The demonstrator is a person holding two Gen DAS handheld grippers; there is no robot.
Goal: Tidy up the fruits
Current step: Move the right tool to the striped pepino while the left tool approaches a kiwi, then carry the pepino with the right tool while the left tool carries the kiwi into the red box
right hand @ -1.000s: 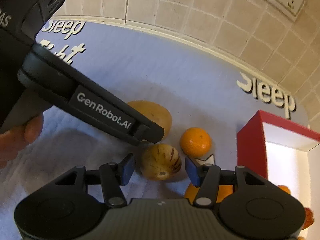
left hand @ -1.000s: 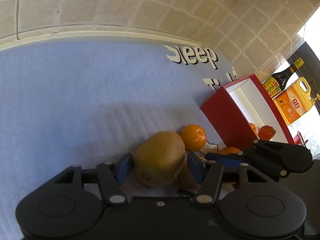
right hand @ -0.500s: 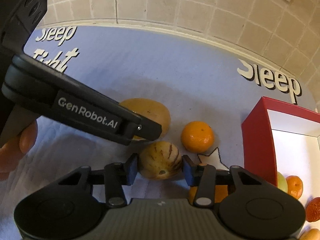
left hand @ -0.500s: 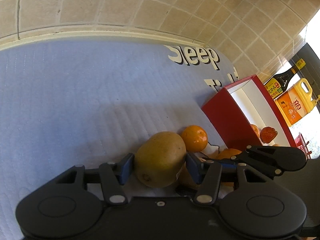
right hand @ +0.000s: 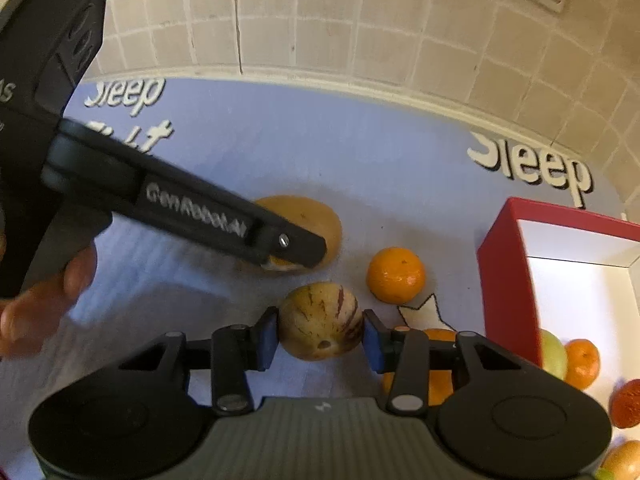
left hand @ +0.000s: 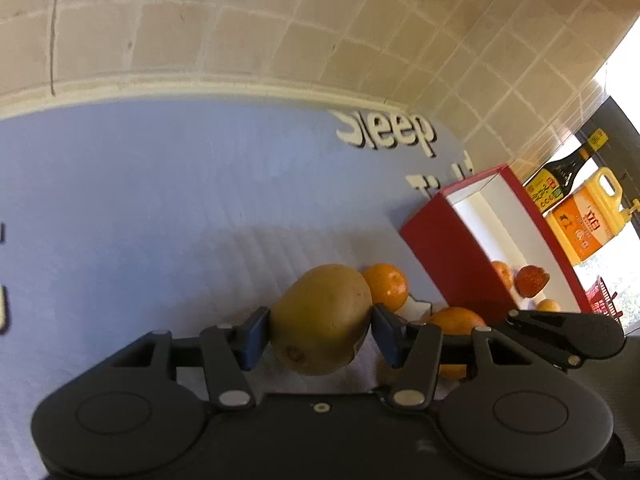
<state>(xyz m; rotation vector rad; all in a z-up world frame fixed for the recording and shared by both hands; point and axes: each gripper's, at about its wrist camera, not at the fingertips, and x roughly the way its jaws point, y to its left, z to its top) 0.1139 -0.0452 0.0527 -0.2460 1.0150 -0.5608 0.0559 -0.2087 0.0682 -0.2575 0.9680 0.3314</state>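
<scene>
Striped melon point(right hand: 320, 322): right view only.

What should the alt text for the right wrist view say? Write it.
The right gripper, its jaws just closing, clamps a striped yellow melon on a blue mat. Left of it the left gripper reaches over a brown fruit; an orange and a red box lie right.

Two oranges point(right hand: 395, 275) are counted on the blue surface point(right hand: 280, 152), beside one brown pear point(right hand: 316, 220) and one striped melon point(right hand: 320, 322). Perhaps five fruits are seen inside one red box point(right hand: 504, 280). Two bottles point(left hand: 582, 216) are seen.
</scene>
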